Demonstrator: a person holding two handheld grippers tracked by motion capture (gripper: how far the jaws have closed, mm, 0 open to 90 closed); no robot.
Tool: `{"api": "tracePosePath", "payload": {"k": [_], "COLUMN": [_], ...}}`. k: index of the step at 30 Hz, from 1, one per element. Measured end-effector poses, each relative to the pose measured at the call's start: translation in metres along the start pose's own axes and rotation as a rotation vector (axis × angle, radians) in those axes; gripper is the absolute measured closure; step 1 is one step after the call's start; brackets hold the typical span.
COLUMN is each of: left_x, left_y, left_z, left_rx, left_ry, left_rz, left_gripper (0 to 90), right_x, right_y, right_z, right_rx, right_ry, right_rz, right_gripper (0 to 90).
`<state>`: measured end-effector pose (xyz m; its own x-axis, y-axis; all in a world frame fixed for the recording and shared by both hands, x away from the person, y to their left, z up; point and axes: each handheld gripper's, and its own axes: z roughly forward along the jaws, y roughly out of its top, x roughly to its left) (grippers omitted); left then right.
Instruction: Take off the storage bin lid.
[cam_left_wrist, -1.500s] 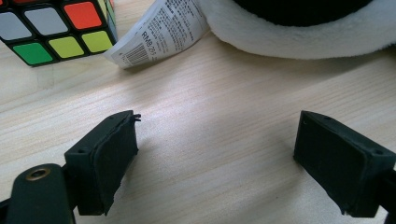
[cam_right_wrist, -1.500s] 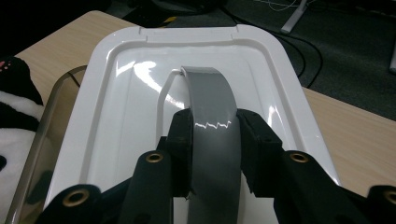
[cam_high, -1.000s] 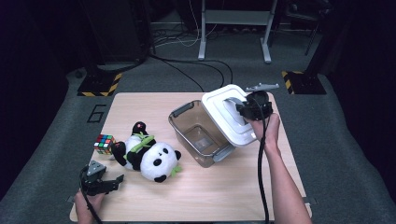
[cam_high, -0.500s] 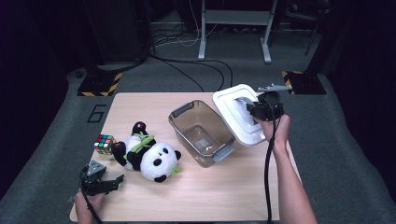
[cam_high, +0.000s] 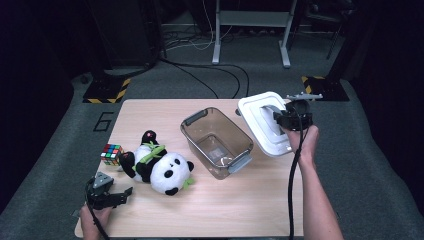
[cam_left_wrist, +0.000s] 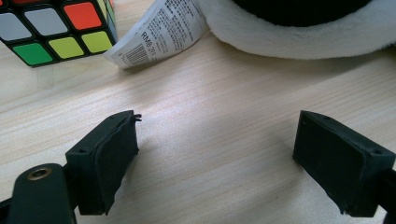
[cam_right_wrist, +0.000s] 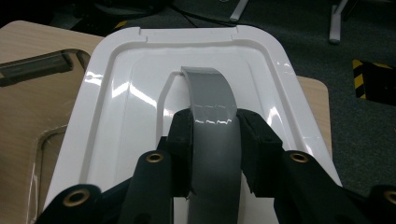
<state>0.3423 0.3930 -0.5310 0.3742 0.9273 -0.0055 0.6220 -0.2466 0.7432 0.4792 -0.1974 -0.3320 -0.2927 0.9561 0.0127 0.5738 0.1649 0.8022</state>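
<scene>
A white lid (cam_high: 262, 122) hangs tilted over the table's right side, held by its grey handle (cam_right_wrist: 212, 121), on which my right gripper (cam_high: 287, 119) is shut. In the right gripper view both jaws press the handle from either side. The clear open bin (cam_high: 217, 142) stands lidless at the table's middle, just left of the lid. My left gripper (cam_high: 117, 195) rests open near the front left corner, nothing between its jaws. A plush panda (cam_high: 160, 167) lies beyond it, its white tag (cam_left_wrist: 156, 30) close to the jaws. A colour cube (cam_high: 111, 154) sits left of the panda.
The wooden table (cam_high: 210, 212) has bare surface along its front, between the panda and the right forearm (cam_high: 312, 200). Grey carpet surrounds it. A metal stand (cam_high: 250, 30) and cables lie on the floor behind.
My right gripper has carried the lid to the right, off the bin's rim and out over the table's right side. The left gripper has stayed put.
</scene>
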Motion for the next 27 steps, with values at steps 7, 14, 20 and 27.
{"api": "tracePosePath", "payload": {"k": [7, 14, 20, 27], "left_x": [0.000, 0.001, 0.000, 0.000], "left_y": [0.000, 0.000, 0.000, 0.000], "left_z": [0.000, 0.000, 0.000, 0.000], "left_rx": [0.000, 0.003, 0.002, 0.000], "left_ry": [-0.001, 0.001, -0.001, 0.000], "left_rz": [0.000, 0.008, 0.001, 0.000], "left_gripper": [13.1, 13.2, 13.2, 13.2], "right_x": [-0.012, -0.024, -0.028, -0.030], "right_y": [-0.010, -0.020, -0.030, -0.041], "right_z": [0.004, 0.008, 0.015, 0.024], "right_rx": [0.009, 0.018, 0.030, 0.043], "right_ry": [-0.034, -0.062, -0.083, -0.098], "right_rz": [0.034, 0.074, 0.097, 0.116], "right_gripper": [67.0, 67.0, 66.9, 66.9]}}
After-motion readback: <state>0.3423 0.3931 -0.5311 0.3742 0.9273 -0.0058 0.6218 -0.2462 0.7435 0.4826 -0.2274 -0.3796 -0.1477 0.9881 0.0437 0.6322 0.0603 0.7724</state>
